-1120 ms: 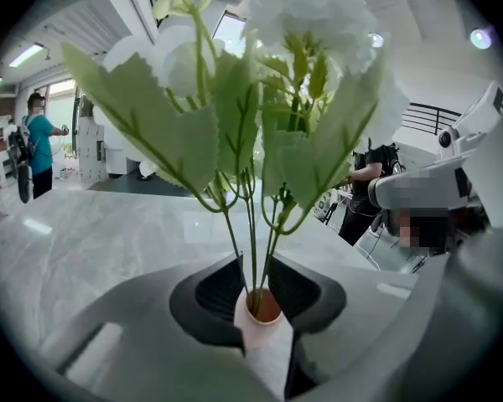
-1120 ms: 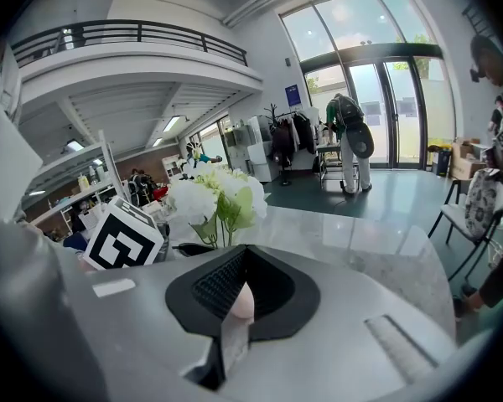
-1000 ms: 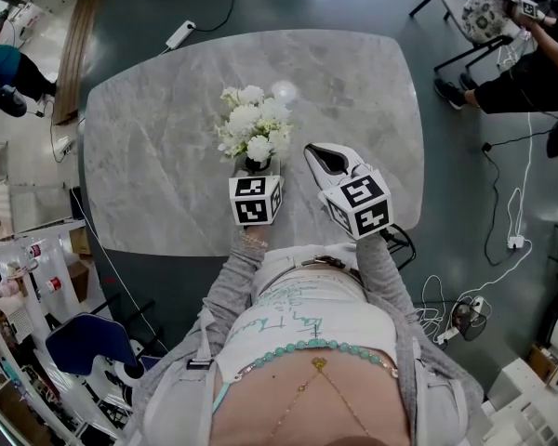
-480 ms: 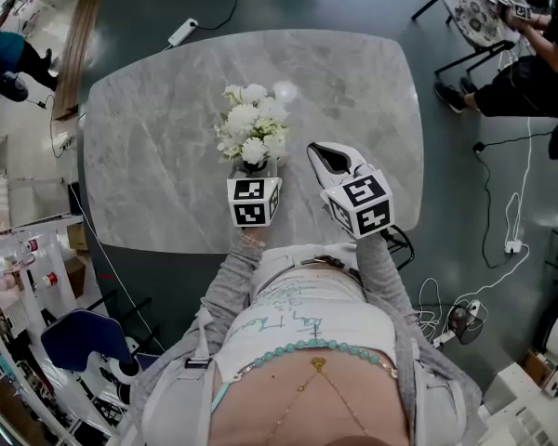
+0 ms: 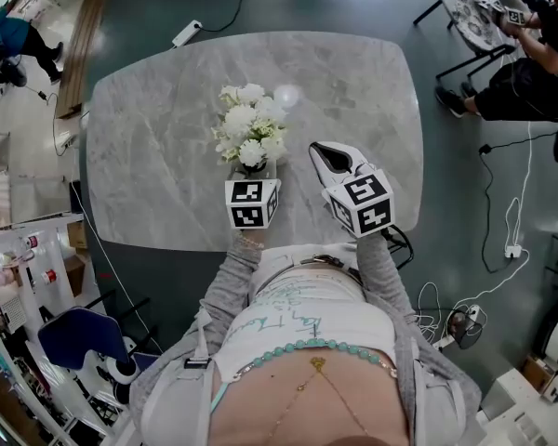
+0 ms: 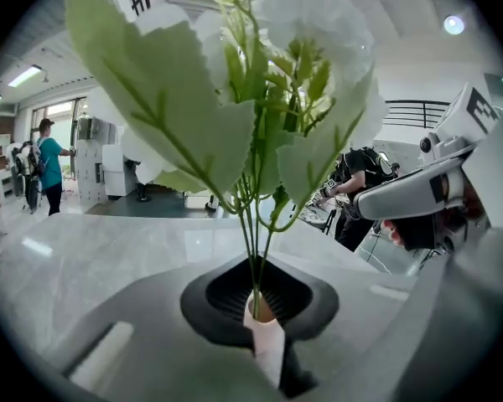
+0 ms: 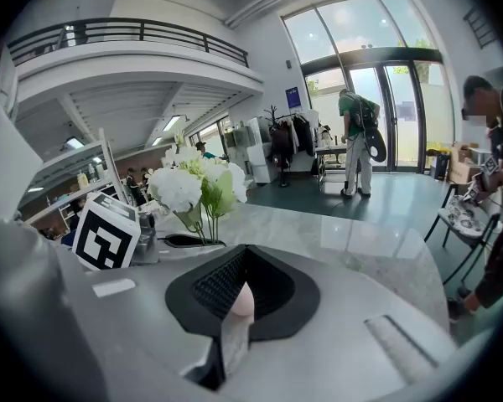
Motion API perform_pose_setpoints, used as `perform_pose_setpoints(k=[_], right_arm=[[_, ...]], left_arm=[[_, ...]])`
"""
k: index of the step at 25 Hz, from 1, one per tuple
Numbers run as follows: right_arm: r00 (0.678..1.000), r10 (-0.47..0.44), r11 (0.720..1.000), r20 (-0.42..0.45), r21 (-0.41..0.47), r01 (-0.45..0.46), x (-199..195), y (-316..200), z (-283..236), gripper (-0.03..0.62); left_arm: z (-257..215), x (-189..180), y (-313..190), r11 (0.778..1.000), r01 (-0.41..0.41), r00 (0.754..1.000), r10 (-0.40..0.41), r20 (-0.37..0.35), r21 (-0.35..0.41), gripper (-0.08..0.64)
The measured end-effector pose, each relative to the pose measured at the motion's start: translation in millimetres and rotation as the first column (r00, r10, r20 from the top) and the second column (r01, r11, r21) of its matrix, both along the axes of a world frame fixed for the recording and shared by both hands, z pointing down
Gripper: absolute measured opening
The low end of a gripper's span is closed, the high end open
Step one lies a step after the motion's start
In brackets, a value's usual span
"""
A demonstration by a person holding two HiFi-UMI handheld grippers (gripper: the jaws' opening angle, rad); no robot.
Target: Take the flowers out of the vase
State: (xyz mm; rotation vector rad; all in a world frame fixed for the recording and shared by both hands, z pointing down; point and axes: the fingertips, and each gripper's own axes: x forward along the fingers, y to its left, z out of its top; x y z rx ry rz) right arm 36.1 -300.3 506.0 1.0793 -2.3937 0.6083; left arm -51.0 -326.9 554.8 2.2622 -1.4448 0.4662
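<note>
A bunch of white flowers [image 5: 249,126] with green leaves stands over the middle of the grey marble table [image 5: 158,147]. My left gripper [image 5: 257,169] is shut on the thin green stems [image 6: 253,262] just below the leaves, and the blooms [image 6: 310,23] fill the left gripper view. No vase shows in any view; the stem ends are hidden behind the jaws. My right gripper [image 5: 327,152] hovers beside the bunch on its right, shut and holding nothing [image 7: 241,301]. From there the flowers [image 7: 193,187] rise out of the left gripper's marker cube [image 7: 107,233].
The table's near edge is close to the person's body. A seated person and chair [image 5: 516,59] are at the upper right, cables [image 5: 502,240] run over the floor on the right, a power strip [image 5: 181,33] lies beyond the table, and shelves [image 5: 19,277] stand at left.
The flowers and my left gripper have drifted very slightly left; the right gripper has stayed put.
</note>
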Motion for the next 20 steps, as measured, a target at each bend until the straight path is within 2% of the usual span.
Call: perform_pose_setpoints(k=[20], right_arm=[[1.0,-0.005,1.0,0.022,0.025,0.004,0.1,11.6,-10.1,0.028]], left_arm=[[-46.9,-4.9,11.5,0.994,0.014,1.0,-0.013,-0.014,0.108,0.017]])
